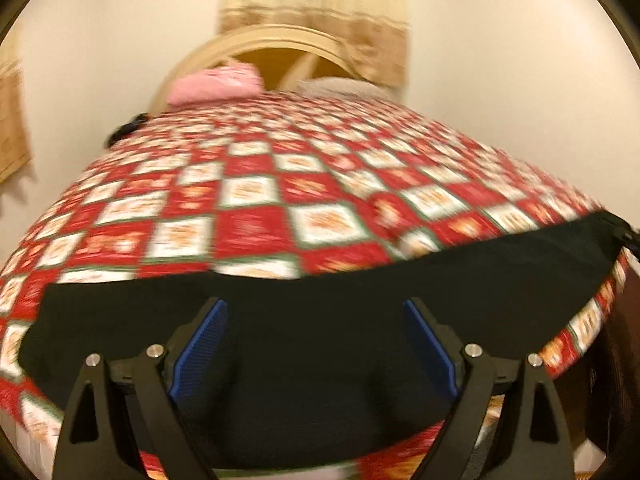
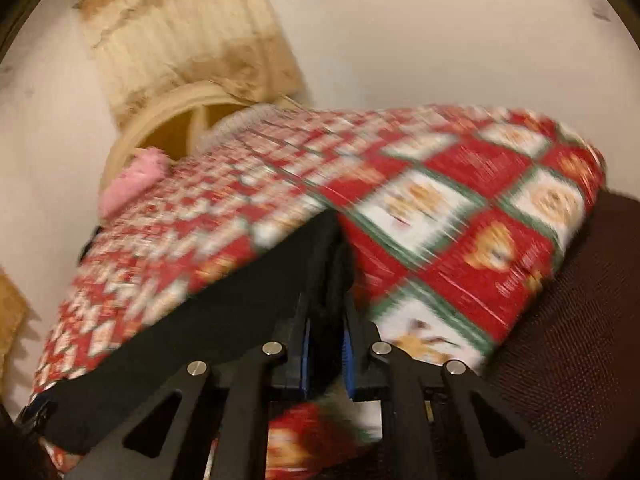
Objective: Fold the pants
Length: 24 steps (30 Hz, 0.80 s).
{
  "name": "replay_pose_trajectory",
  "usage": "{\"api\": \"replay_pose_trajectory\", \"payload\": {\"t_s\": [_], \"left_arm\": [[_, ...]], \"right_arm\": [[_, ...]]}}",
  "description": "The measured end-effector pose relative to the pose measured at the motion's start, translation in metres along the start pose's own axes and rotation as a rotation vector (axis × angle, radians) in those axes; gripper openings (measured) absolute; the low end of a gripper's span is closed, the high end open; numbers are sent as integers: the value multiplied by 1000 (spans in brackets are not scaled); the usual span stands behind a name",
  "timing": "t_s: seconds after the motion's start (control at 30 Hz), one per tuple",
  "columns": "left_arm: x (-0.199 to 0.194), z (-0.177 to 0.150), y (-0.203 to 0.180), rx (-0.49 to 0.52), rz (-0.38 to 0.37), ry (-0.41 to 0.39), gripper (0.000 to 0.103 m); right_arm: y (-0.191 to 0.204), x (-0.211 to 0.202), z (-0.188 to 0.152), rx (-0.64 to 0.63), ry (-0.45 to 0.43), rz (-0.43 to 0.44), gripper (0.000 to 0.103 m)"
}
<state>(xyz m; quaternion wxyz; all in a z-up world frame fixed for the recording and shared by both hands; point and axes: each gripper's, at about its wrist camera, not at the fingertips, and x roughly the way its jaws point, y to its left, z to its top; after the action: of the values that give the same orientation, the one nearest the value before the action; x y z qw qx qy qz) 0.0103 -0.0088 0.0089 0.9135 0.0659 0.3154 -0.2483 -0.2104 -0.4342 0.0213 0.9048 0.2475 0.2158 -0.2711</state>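
The black pants (image 1: pixel 320 320) lie spread across the near edge of a bed with a red, white and green checked quilt (image 1: pixel 256 200). My left gripper (image 1: pixel 316 308) is open, its blue-padded fingers (image 1: pixel 200 344) spread just above the pants with nothing between them. In the right wrist view the pants (image 2: pixel 192 344) stretch from the lower left up to my right gripper (image 2: pixel 326 276), which is shut on the pants' corner and holds it a little above the quilt (image 2: pixel 460 216). Both views are blurred by motion.
A pink pillow (image 1: pixel 216 86) and a pale pillow (image 1: pixel 344 88) lie at the far end by a curved wooden headboard (image 1: pixel 272 40). Beige curtains (image 1: pixel 312 0) hang on the wall behind. A dark brown chair or cushion (image 2: pixel 568 320) stands by the bed's right corner.
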Motion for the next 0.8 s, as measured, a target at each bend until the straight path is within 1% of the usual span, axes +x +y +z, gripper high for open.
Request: {"api": "replay_pose_trajectory", "payload": {"t_s": [0.03, 0.1, 0.13, 0.17, 0.23, 0.27, 0.3, 0.33, 0.43, 0.53, 0.63, 0.73, 0.77, 0.8], "left_arm": [[-4, 3, 16, -38, 27, -10, 92], [-5, 5, 35, -88, 50, -20, 92], [-5, 5, 46, -124, 63, -23, 92], [-5, 5, 51, -142, 68, -24, 92], [-3, 3, 61, -184, 69, -19, 92], [-1, 1, 65, -195, 66, -15, 92], [0, -1, 66, -196, 67, -13, 92], [1, -2, 65, -192, 69, -11, 92], [4, -6, 65, -163, 83, -2, 92], [3, -9, 68, -141, 101, -6, 92], [2, -12, 77, -153, 107, -3, 92], [5, -15, 84, -163, 113, 7, 92], [6, -16, 86, -164, 118, 11, 92], [7, -17, 88, -164, 121, 14, 92]], "right_arm": [[17, -6, 2, -31, -12, 34, 13], [60, -16, 2, -121, -30, 116, 13], [87, -19, -1, -175, -30, 177, 13], [106, -19, -5, -211, -23, 214, 13], [158, -15, -25, -319, 16, 308, 13], [174, -10, -33, -352, 35, 338, 13], [198, -3, -48, -400, 67, 377, 13], [214, 3, -60, -434, 86, 396, 13], [267, 27, -111, -559, 154, 444, 13], [301, 38, -153, -646, 178, 480, 13], [323, 42, -183, -738, 161, 468, 13], [337, 46, -202, -800, 159, 457, 13], [337, 47, -203, -809, 159, 451, 13], [340, 50, -208, -816, 170, 459, 16]]}}
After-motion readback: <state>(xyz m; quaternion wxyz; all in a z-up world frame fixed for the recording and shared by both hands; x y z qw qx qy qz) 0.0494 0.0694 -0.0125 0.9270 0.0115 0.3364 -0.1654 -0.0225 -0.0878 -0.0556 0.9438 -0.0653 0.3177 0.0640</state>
